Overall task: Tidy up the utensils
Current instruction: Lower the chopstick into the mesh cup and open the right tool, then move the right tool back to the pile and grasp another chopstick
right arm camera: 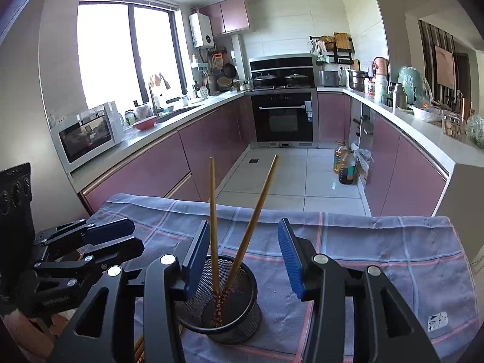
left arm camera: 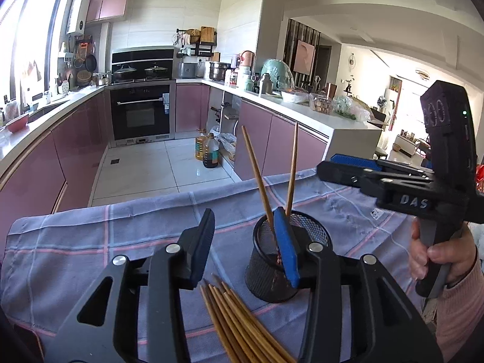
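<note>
Two chopsticks (right arm camera: 239, 248) upright in mesh cup (right arm camera: 224, 311) on cloth (right arm camera: 378, 260) — loose bundle (left arm camera: 239, 323) beside it. Left gripper (left arm camera: 246, 251), right gripper (right arm camera: 245, 260) — jaws apart, empty.

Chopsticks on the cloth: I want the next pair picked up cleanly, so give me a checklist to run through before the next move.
1. Left tongs open and empty: ok.
2. Right tongs open and empty: ok.
3. Mesh holder upright on the checked cloth: ok.
4. Two chopsticks already standing inside the holder: ok.
5. Loose chopsticks bundled beside the holder, below the left tongs: ok.
6. Far ends of the loose chopsticks in view: cannot tell, cut off by the frame.
</note>
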